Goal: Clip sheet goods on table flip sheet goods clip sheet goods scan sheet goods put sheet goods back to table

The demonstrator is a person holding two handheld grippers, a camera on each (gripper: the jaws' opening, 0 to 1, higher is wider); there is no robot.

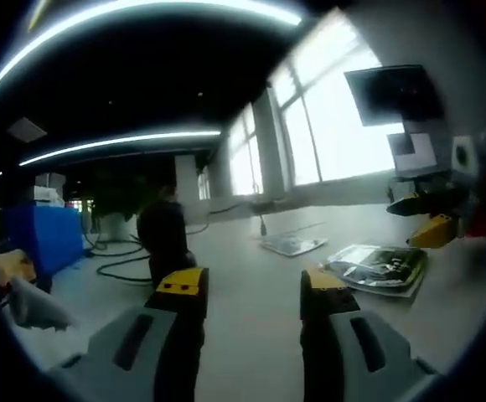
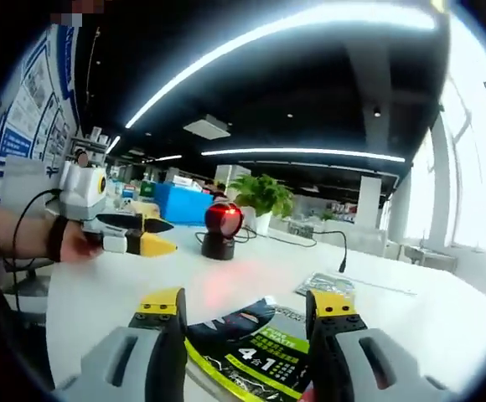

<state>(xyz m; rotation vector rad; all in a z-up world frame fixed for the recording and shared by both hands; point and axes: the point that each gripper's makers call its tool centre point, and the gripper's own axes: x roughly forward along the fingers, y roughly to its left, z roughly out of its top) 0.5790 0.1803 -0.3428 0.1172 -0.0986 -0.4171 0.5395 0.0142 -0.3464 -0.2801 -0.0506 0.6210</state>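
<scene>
Though perhaps foil, glossy flat packets (image 2: 255,347).

Grey hand-held gripper (image 1: 251,293) jaws, yellow-tipped; black wrist strap (image 2: 54,239).

The packet (image 2: 255,347) near the tabletop's front edge is black with a lime-green band, white numerals and a small red patch. The scanner (image 2: 222,226) has a glowing red face on a black body and casts a pink glow on the white tabletop (image 2: 100,293). Both grippers, the right gripper (image 2: 247,314) and the left gripper (image 1: 251,289), have grey jaws with yellow tips. A blue box (image 2: 180,203) stands beside a green plant (image 2: 264,194).
</scene>
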